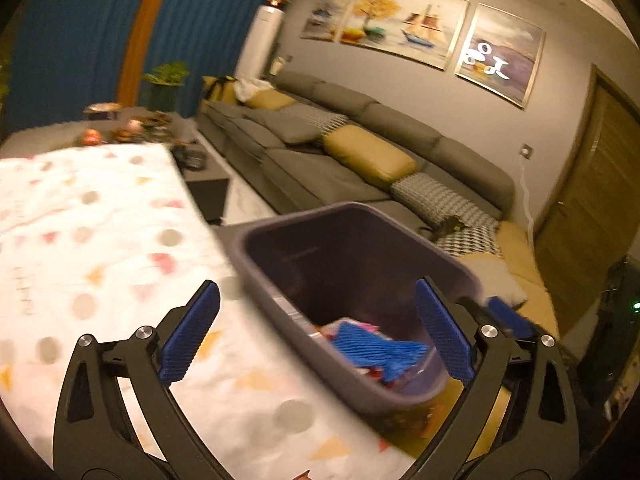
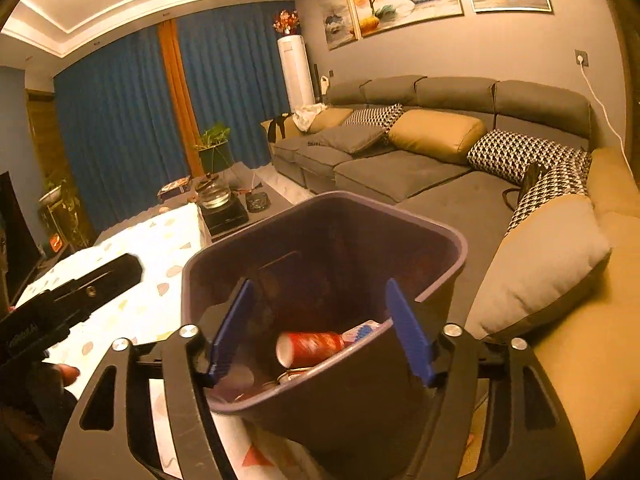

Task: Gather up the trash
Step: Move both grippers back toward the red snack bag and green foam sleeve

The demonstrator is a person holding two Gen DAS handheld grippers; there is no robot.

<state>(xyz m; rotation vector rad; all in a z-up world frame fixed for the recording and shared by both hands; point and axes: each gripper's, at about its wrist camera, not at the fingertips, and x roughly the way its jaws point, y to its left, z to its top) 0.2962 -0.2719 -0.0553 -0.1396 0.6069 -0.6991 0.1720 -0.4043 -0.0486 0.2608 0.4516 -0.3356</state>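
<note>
A dark purple-grey trash bin (image 1: 400, 390) stands beside the table; it also shows in the right wrist view (image 2: 440, 236). It holds trash: a blue crumpled wrapper (image 1: 380, 350), a red paper cup (image 2: 310, 348) and cans. My left gripper (image 1: 316, 332) is open and empty, one finger over the tablecloth, the other over the bin. My right gripper (image 2: 320, 330) is open and empty just above the bin's near rim. The tip of the right gripper (image 1: 508, 316) shows behind the bin in the left wrist view, and the left gripper (image 2: 76, 296) shows at the left of the right wrist view.
A table with a white patterned cloth (image 1: 92, 248) lies to the left of the bin. A grey sofa (image 2: 400, 168) with yellow and houndstooth cushions runs along the right. A dark coffee table (image 2: 236, 204) with a kettle and clutter stands beyond.
</note>
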